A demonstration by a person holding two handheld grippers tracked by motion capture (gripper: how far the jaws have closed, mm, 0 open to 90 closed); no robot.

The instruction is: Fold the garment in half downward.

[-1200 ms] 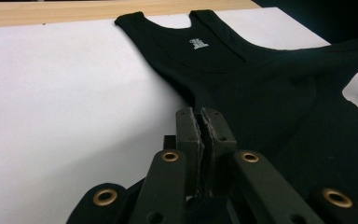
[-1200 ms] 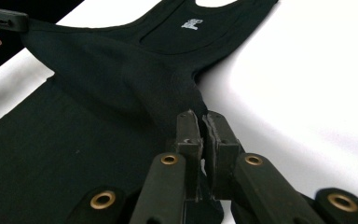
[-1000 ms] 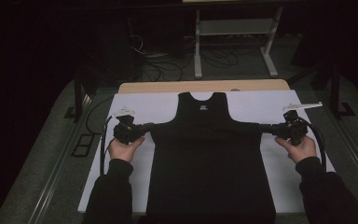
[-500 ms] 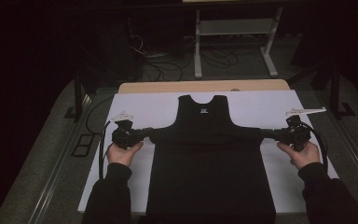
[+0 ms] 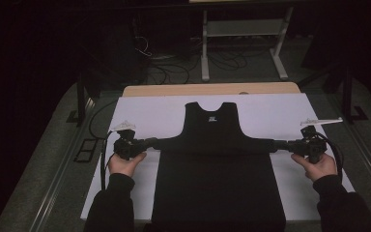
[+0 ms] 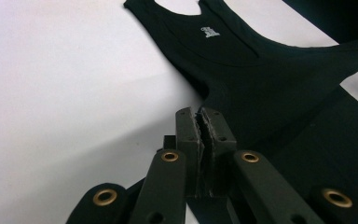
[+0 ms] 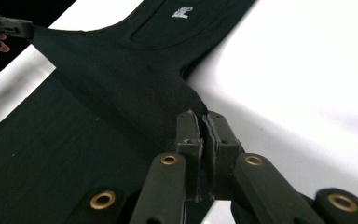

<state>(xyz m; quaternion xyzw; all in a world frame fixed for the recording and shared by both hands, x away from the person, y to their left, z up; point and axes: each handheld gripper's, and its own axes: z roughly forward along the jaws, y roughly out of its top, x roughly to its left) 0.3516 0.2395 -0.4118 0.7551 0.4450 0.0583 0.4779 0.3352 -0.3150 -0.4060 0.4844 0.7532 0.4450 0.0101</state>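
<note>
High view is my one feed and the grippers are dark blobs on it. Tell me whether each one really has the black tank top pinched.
Observer: The left gripper is shut on the black tank top, fabric squeezed between its pads, seen in the left gripper view.
Operator: Now the right one.
Observer: The right gripper is shut on the fabric as well, at the garment's opposite side edge.
Operator: Report the cloth between them.
Observer: It runs taut from jaw to jaw, with the small white print below the neckline.
</note>
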